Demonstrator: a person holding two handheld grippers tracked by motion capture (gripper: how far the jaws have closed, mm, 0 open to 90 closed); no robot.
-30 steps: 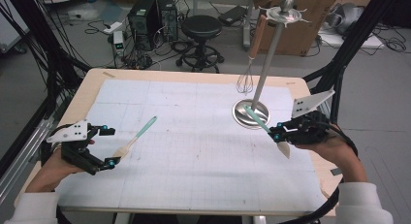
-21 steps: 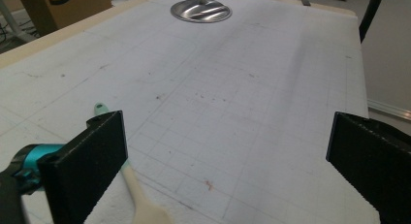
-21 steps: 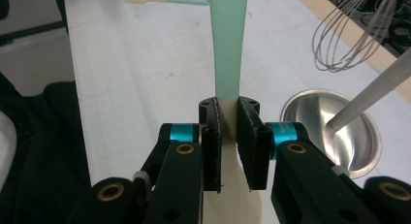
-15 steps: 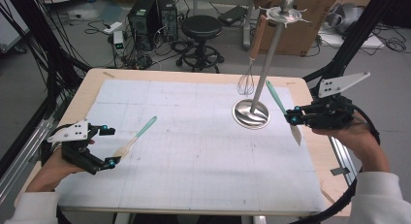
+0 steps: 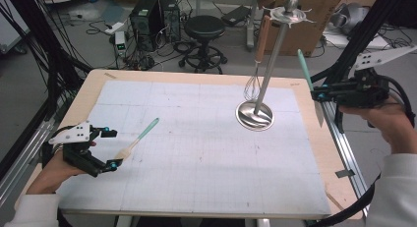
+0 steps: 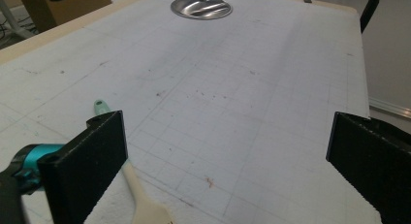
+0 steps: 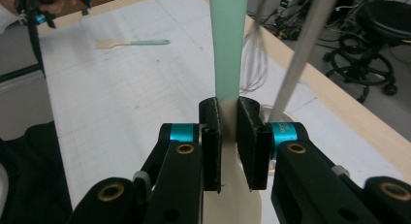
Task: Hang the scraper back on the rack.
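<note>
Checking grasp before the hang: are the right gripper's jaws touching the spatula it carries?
Touching. In the right gripper view the right gripper has both black pads pressed against the spatula, where mint handle meets cream blade, with no gap.

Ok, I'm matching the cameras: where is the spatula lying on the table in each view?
High view: spatula left of centre, by the left gripper.
Left gripper view: bottom left, beside the jaw.
Right gripper view: top left.
Shared landmark: the steel stand.
</note>
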